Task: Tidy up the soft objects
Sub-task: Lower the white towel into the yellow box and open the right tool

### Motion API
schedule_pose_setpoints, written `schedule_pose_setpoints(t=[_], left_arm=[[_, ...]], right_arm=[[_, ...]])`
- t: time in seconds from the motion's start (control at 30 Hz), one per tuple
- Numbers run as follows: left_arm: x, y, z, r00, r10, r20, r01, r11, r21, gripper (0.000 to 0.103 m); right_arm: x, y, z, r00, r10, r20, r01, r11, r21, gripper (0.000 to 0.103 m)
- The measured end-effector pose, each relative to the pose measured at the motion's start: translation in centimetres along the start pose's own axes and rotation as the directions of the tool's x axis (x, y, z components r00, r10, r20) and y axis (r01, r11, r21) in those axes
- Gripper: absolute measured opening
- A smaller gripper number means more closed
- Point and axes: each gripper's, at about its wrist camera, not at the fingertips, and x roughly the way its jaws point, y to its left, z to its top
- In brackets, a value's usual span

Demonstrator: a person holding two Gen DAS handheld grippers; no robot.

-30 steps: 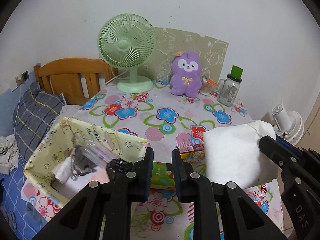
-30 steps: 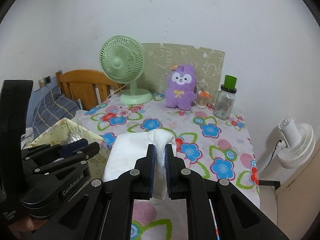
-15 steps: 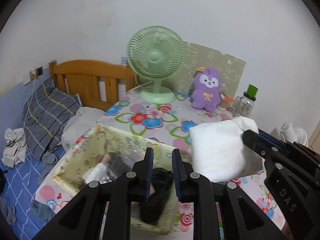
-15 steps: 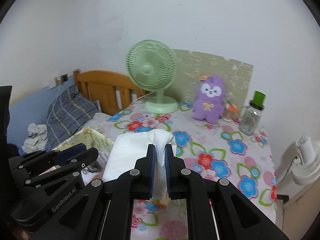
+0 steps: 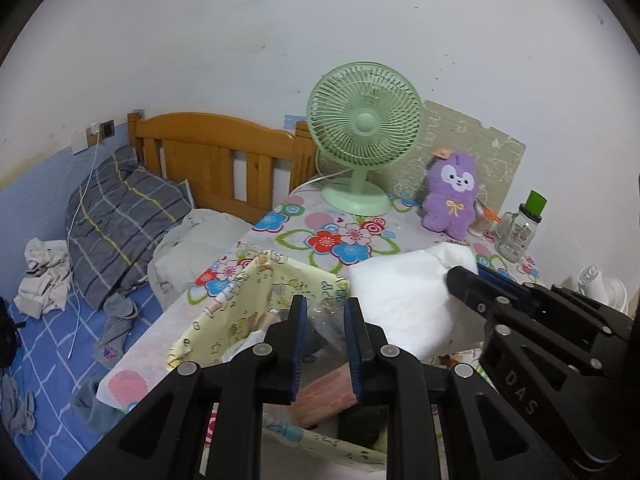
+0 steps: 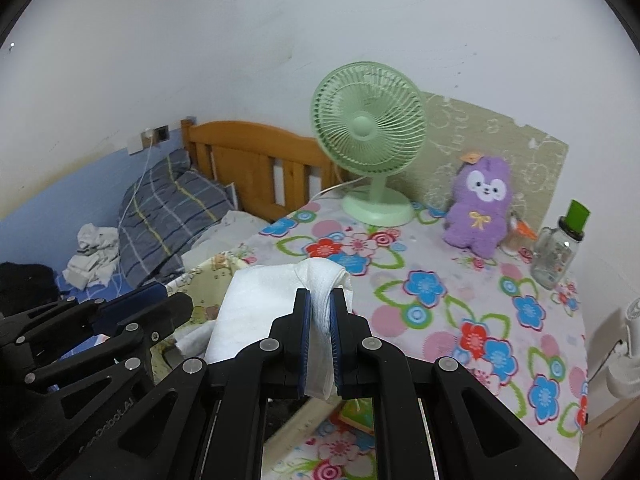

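Note:
A folded white cloth (image 6: 260, 300) hangs from my right gripper (image 6: 320, 296), which is shut on a bunched corner of it. In the left wrist view the same cloth (image 5: 400, 300) hovers just right of a yellow cartoon-print fabric box (image 5: 248, 300), with the right gripper (image 5: 464, 276) behind it. My left gripper (image 5: 326, 304) is over the box's inside, its jaws drawn in to a narrow gap with nothing between them. The box holds a pink item (image 5: 324, 396), clear plastic and dark things. A purple plush (image 5: 450, 200) sits upright at the table's back.
A green desk fan (image 5: 364, 120) and a glass bottle with a green cap (image 5: 520, 228) stand at the back of the flowered table (image 5: 304, 220). On the left is a bed with a striped pillow (image 5: 120, 220) and loose clothes. A white floor fan (image 6: 624, 360) is at the right.
Both grippers have swung left across the table; the bed now fills more of each view. The white cloth travelled with the right gripper and is now beside the box.

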Motion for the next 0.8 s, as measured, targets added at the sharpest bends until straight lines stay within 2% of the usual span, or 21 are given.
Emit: schedule_pose_setpoints(t=[0.53, 0.6, 0.63, 0.73, 0.8], left_arm=[[0.1, 1.1, -0.2, 1.0, 0.024, -0.008, -0.024, 1.0, -0.021, 0.019], [0.0, 1.0, -0.2, 1.0, 0.024, -0.007, -0.025, 0.999, -0.021, 0.022], [0.1, 1.1, -0.2, 1.0, 0.026, -0.007, -0.026, 0.999, -0.021, 0.023], [-0.2, 1.0, -0.3, 0.999, 0.036, 0.001, -0.035, 0.999, -0.027, 0.03], [-0.3, 1.0, -0.3, 0.999, 0.039, 0.004, -0.038, 0.999, -0.032, 0.032]], right_arm=[[3.1, 1.1, -0.6, 0.994, 0.089, -0.064, -0.089, 0.996, 0.012, 0.014], [3.2, 1.0, -0.7, 0.993, 0.103, -0.065, -0.102, 0.995, 0.016, 0.021], [3.2, 1.0, -0.8, 0.992, 0.106, -0.064, -0.105, 0.994, 0.018, 0.032], [2.9, 0.5, -0.9, 0.996, 0.074, -0.055, -0.073, 0.997, 0.024, 0.052], [2.4, -0.1, -1.0, 0.997, 0.066, -0.043, -0.064, 0.997, 0.037, 0.057]])
